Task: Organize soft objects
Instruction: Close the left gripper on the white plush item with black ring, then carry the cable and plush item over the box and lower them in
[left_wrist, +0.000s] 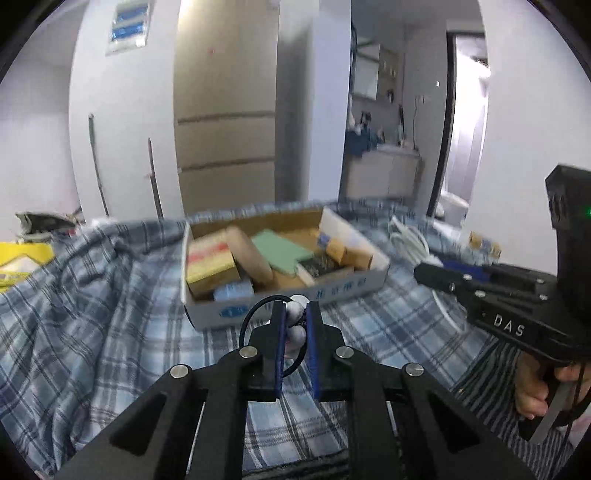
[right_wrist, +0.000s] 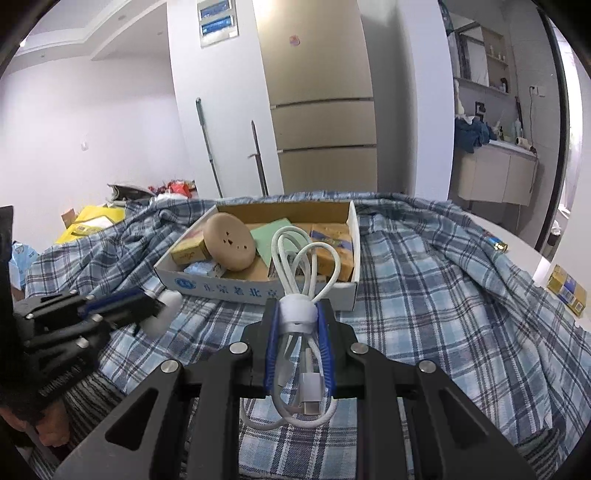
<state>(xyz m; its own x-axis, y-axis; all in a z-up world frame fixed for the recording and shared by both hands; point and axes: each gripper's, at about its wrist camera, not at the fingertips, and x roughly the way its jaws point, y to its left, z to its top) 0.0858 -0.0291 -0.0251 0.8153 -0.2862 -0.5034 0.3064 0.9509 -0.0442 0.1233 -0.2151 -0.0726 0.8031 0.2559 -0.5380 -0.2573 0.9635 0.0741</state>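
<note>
My left gripper (left_wrist: 295, 308) is shut on a hair tie (left_wrist: 297, 334) with white beads and a black elastic loop, held just above the plaid cloth in front of the cardboard box (left_wrist: 332, 291). From the right wrist view, the left gripper (right_wrist: 159, 304) sits low at the left with something white at its tips. My right gripper (right_wrist: 298, 306) is shut on a coiled white cable (right_wrist: 291, 251) bound by a white strap. Its loops rise over the box's front wall (right_wrist: 221, 286) and its plug hangs between the fingers. The box holds sponges, a round tan pad and a green sheet.
A blue plaid cloth (left_wrist: 110, 295) covers the whole surface. Yellow bags (left_wrist: 22, 258) lie at the far left. Small yellow boxes (right_wrist: 565, 291) rest at the right edge. A tall cabinet (right_wrist: 325, 110) and two poles stand behind. A hand (left_wrist: 532, 387) holds the right gripper's handle.
</note>
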